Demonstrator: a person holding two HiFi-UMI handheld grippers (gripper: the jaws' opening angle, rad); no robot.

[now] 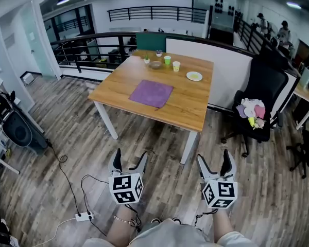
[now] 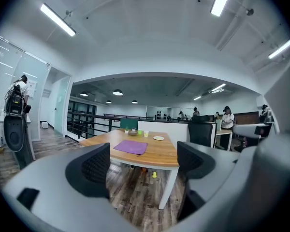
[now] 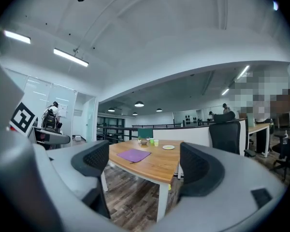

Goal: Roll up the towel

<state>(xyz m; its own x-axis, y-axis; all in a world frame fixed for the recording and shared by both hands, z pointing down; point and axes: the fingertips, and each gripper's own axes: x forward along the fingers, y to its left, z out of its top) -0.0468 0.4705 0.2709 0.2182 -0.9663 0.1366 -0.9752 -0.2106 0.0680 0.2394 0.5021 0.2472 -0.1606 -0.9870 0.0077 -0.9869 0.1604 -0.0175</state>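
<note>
A purple towel (image 1: 151, 93) lies flat and unrolled near the middle of a wooden table (image 1: 195, 109). It also shows as the towel (image 2: 131, 147) in the left gripper view and the towel (image 3: 134, 154) in the right gripper view. My left gripper (image 1: 130, 162) and right gripper (image 1: 215, 163) hover over the floor well short of the table, side by side. Both point toward it. Each one's jaws stand wide apart with nothing between them.
On the table's far side stand cups (image 1: 171, 63), a small bowl (image 1: 155, 65) and a white plate (image 1: 194, 76). A black office chair (image 1: 260, 104) with soft toys stands right of the table. A power strip and cables (image 1: 84, 216) lie on the wood floor at left.
</note>
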